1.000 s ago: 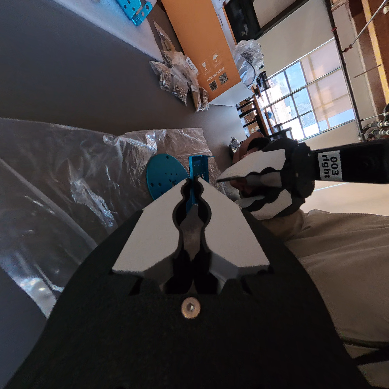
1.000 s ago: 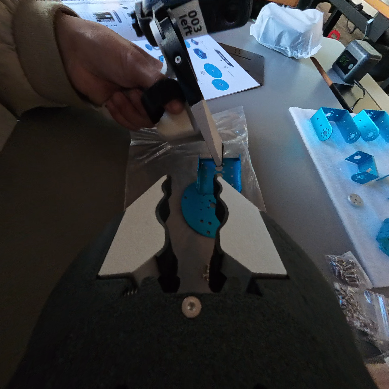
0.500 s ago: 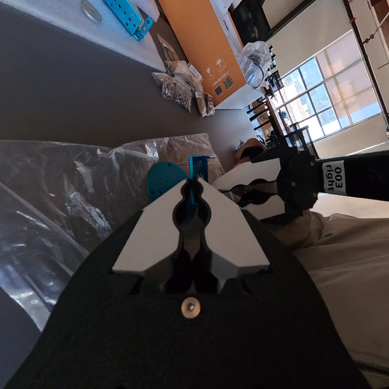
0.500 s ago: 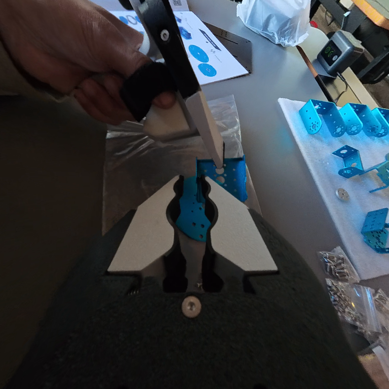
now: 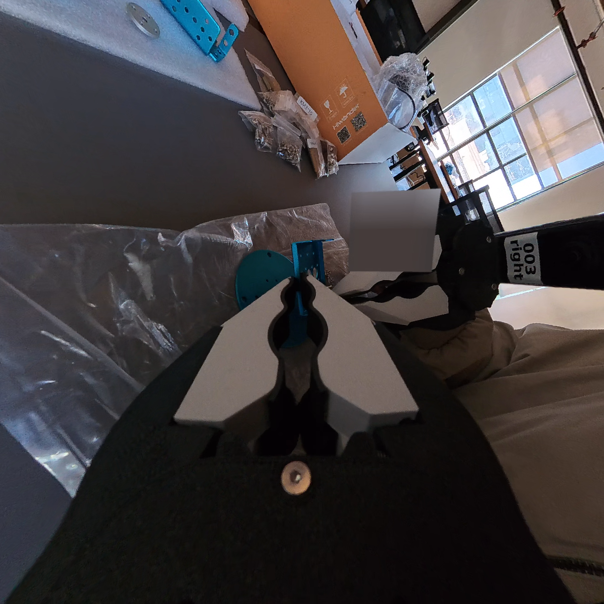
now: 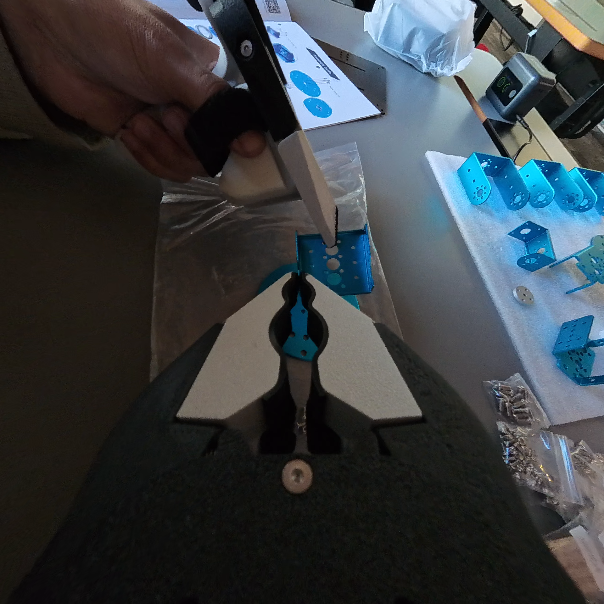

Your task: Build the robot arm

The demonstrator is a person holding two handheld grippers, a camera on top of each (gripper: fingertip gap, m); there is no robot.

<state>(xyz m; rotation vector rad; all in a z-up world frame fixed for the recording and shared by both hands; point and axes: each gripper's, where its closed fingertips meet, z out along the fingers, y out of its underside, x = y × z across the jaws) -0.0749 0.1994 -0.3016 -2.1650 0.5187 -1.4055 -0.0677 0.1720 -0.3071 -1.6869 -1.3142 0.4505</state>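
Both claws, left (image 5: 300,283) and right (image 6: 299,277), pinch one blue bracket (image 6: 336,264) above a disc (image 5: 258,281).

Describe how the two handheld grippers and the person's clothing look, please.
Each gripper, left gripper and right gripper, has two pale grey wedge fingers with wavy black inner edges on a black textured body with one silver screw. The right one's black handle carries a white label. The sleeve is beige.

Grey table (image 6: 421,228) — carries a clear plastic bag (image 6: 209,248), a printed sheet (image 6: 327,94), a white foam pad (image 6: 483,277), screw packets (image 6: 523,425), a crumpled white bag (image 6: 421,36) and an orange box (image 5: 313,65).
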